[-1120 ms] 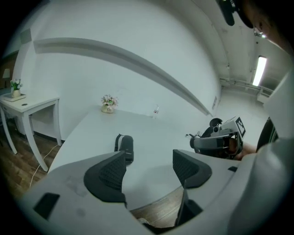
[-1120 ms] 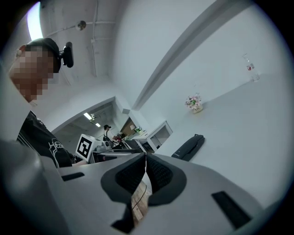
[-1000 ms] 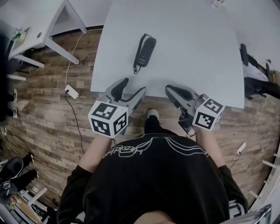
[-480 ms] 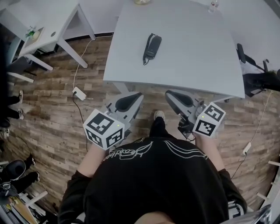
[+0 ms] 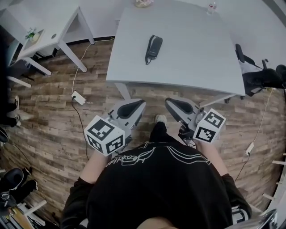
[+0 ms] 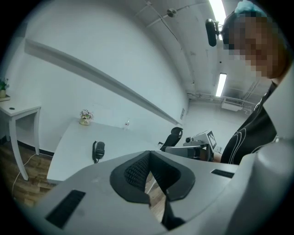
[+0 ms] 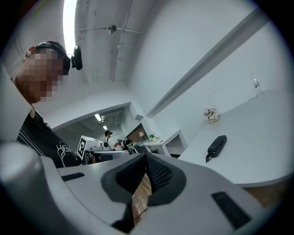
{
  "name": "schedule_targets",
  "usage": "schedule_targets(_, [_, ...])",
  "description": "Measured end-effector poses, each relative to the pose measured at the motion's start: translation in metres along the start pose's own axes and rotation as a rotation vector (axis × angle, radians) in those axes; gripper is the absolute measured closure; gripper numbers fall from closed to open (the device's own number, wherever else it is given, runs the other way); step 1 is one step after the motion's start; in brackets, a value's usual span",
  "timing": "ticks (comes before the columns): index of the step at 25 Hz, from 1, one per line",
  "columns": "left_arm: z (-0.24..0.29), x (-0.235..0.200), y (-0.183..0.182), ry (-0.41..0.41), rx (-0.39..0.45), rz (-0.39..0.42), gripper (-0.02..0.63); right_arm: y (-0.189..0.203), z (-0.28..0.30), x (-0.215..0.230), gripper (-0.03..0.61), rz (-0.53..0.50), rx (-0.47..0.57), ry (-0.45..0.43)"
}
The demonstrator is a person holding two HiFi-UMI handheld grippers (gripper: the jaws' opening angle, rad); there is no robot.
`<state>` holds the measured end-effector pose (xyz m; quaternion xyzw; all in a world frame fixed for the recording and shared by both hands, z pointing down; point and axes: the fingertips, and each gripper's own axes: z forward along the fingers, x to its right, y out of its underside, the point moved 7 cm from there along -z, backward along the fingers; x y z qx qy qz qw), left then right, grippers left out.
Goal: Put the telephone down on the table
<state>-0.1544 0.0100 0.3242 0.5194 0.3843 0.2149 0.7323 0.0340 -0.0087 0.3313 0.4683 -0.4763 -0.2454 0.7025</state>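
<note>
I judge the job done: the telephone (image 5: 153, 47) lies on the bench (image 5: 201, 53) toward its left edge, while my left gripper (image 5: 134, 105) and right gripper (image 5: 174, 103) hang short of the near edge, fingers pressed together, empty.

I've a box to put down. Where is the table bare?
Most of the table: the whole half right of the telephone, and the near strip before it. Only the far edge carries things: a flowerpot and a bottle.
</note>
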Motion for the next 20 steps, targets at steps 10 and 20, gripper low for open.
schedule_targets(10, [-0.012,0.001,0.011,-0.004,0.035,-0.034,0.606,0.007,0.001,-0.016,0.541,-0.015,-0.042,0.009])
schedule_targets(20, [-0.021,0.008,0.014,-0.021,0.046,-0.009,0.606,0.01,0.001,-0.026,0.541,-0.03,-0.052,-0.002])
